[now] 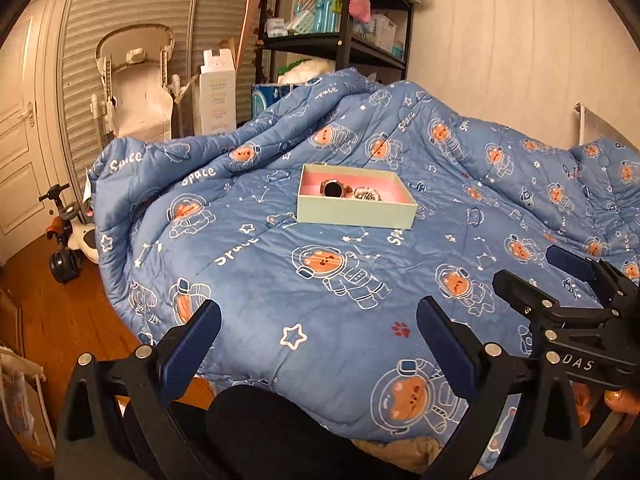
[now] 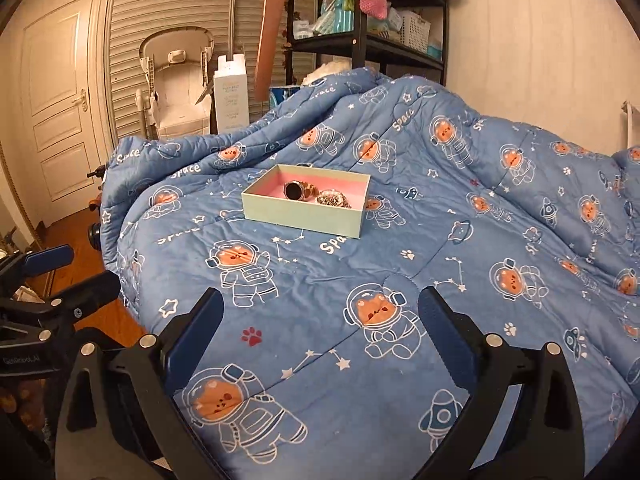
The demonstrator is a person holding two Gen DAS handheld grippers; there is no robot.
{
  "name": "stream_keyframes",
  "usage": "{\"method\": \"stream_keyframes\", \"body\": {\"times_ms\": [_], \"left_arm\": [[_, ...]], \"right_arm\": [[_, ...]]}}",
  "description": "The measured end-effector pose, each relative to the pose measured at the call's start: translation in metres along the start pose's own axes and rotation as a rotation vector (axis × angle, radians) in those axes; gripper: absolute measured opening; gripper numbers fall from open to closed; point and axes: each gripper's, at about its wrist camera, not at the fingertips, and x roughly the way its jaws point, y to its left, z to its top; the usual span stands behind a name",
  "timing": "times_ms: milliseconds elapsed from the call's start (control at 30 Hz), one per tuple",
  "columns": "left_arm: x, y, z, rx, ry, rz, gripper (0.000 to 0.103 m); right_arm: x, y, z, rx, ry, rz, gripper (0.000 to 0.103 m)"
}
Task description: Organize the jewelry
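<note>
**Both grippers idle, jewelry sat in box**

Left wrist view: left gripper [image 1: 319, 328] was spread wide, nothing btwn its fingers, held low over the quilt [image 1: 280, 280]. One box [image 1: 356, 214], pale green w/ pink lining, lay well ahead of it, slightly right of centre. Inside: 2 pieces, a watch [image 1: 333, 189] w/ dark face and a sparkly bracelet [image 1: 367, 195] just beside it. Right gripper showed at the far right edge, near the left one.

Right wrist view: right gripper [image 2: 320, 320] was also spread, empty. Same box [image 2: 304, 216] sat well ahead, a bit left. Watch [image 2: 297, 191] and bracelet [image 2: 331, 199] both inside, touching or nearly so; can't tell which.

Step, as a guess: either start or end of the job, since no loose jewelry was visible on the quilt. Next move prob. calls for reaching fwd to the box, coming down from above to clear its wall.
</note>
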Motion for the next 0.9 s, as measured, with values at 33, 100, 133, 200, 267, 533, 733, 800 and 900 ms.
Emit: {"method": "stream_keyframes", "body": {"times_ms": [33, 100, 133, 200, 267, 533, 733, 800, 900], "left_arm": [[-0.01, -0.002, -0.001, 0.002, -0.015, 0.001, 0.096], [-0.029, -0.003, -0.004, -0.027, -0.042, -0.009, 0.096], [-0.037, -0.003, -0.006, -0.044, -0.055, -0.017, 0.096], [-0.051, -0.005, -0.011, -0.049, -0.077, -0.008, 0.096], [-0.059, -0.009, -0.016, -0.024, -0.09, 0.016, 0.096], [-0.065, -0.011, -0.029, -0.027, -0.077, 0.049, 0.096], [-0.069, -0.007, -0.031, -0.044, -0.085, 0.054, 0.096], [-0.069, -0.005, -0.031, -0.051, -0.085, 0.056, 0.096], [-0.069, -0.005, -0.032, -0.045, -0.077, 0.057, 0.096]], "right_arm": [[-0.011, 0.0, 0.0, 0.009, -0.013, -0.013, 0.097], [-0.03, 0.0, -0.003, 0.022, -0.024, -0.025, 0.097], [-0.037, 0.0, -0.005, 0.03, -0.019, -0.027, 0.097], [-0.048, 0.0, -0.01, 0.029, -0.009, -0.037, 0.097], [-0.06, -0.001, -0.016, 0.027, -0.003, -0.041, 0.097], [-0.087, -0.006, -0.028, 0.048, -0.065, -0.072, 0.097], [-0.09, 0.0, -0.029, 0.022, -0.08, -0.065, 0.097], [-0.09, -0.001, -0.029, 0.024, -0.084, -0.061, 0.097], [-0.091, -0.001, -0.029, 0.028, -0.087, -0.058, 0.097]]}}
